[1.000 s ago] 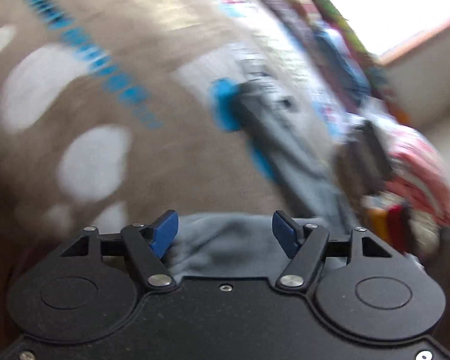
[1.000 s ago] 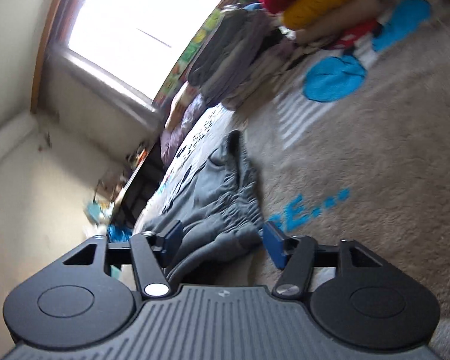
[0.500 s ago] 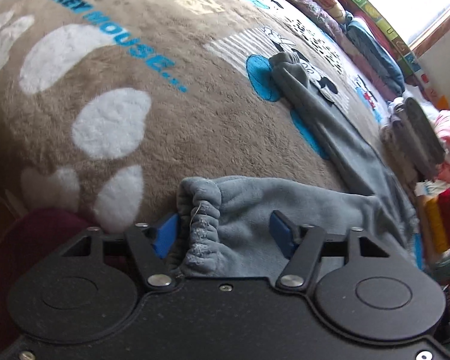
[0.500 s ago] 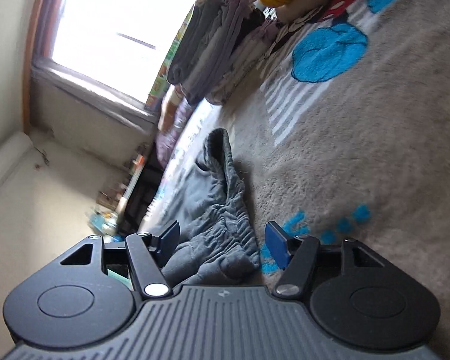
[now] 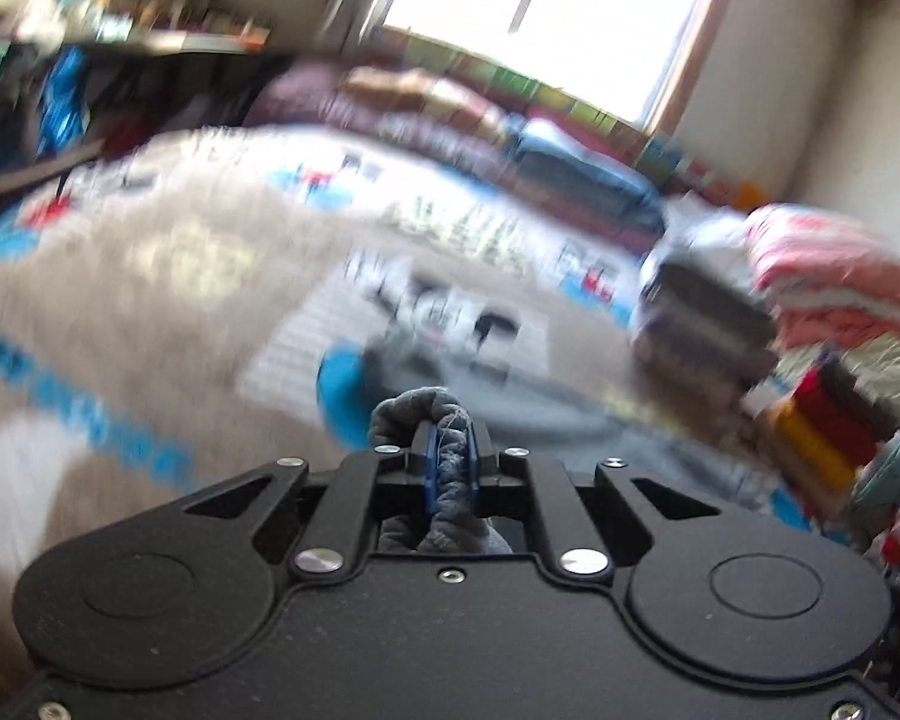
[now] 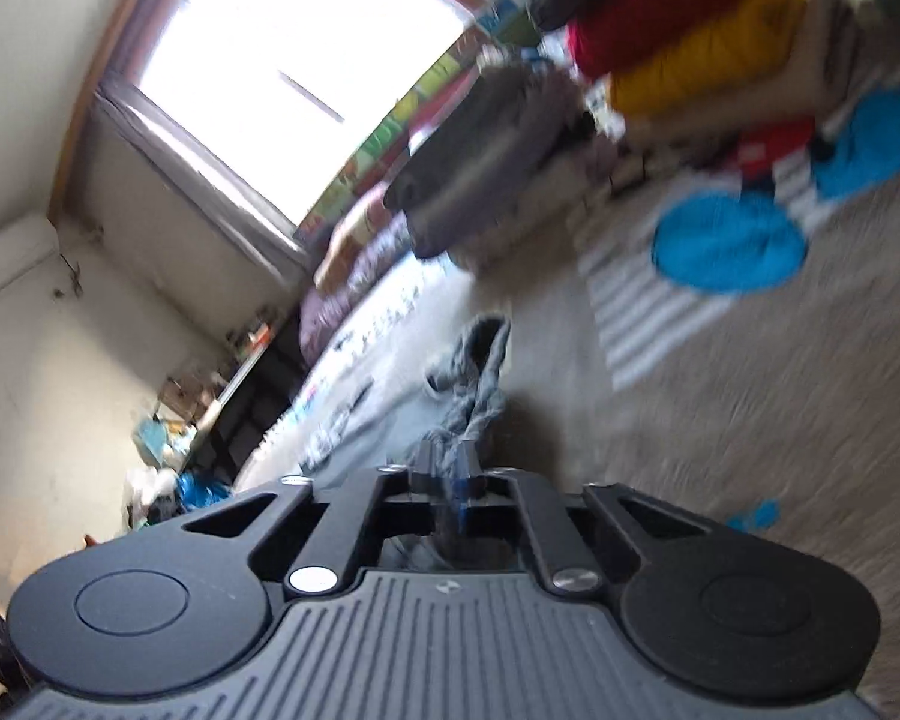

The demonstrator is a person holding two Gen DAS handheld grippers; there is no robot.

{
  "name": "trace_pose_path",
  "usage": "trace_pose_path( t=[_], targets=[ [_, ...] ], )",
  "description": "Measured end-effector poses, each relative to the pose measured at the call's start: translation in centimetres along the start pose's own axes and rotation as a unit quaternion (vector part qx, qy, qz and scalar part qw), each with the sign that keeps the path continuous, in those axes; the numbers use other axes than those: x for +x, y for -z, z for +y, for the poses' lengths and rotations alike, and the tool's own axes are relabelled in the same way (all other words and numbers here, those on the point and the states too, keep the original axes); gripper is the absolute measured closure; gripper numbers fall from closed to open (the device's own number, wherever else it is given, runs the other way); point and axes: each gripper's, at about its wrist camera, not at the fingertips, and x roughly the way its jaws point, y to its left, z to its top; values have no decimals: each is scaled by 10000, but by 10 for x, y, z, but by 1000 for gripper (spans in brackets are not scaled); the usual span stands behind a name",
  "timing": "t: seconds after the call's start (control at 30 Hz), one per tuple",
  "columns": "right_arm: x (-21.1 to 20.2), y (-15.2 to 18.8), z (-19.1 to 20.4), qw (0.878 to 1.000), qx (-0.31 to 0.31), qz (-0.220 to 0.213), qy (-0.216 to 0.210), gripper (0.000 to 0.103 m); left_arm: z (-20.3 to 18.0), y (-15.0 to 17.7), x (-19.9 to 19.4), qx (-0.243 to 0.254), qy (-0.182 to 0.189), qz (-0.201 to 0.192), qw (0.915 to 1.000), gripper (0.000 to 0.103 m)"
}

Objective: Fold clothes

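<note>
While the blanket is spread across the bed, grey trousers are stretched over its near part, unfolded; folding is barely begun. The left gripper and right gripper are each clamped on gathered cloth.

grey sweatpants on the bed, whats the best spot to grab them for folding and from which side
Take the grey sweatpants at the gathered elastic waistband, coming in low from the near edge of the blanket. That bunched band is thick and stands up, so it fills the pads. Both tools already do this: the left tool and right tool are each shut on a ridge of it, legs trailing away.
</note>
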Motion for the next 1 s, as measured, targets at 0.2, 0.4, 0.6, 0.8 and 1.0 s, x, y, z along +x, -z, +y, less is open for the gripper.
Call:
trace_pose_path(
  t=[0.2,0.4,0.6,0.8,1.0],
  targets=[
    [-2,7,-3,9976,-423,404,372,95,38,19,28,-153,-784,524,9954,85],
    [31,15,16,9893,-1076,981,101,45,61,52,25,-953,-739,730,9900,52],
    [65,12,18,9793,-1365,1495,82,45,70,67,27,-1335,-937,919,9823,47],
    [71,12,1,9816,-836,1708,-156,47,71,86,43,-1319,-1001,1170,9792,46],
    [66,12,-9,9799,-296,1876,-613,62,64,90,50,-1163,-900,1175,9821,46]
  ],
)
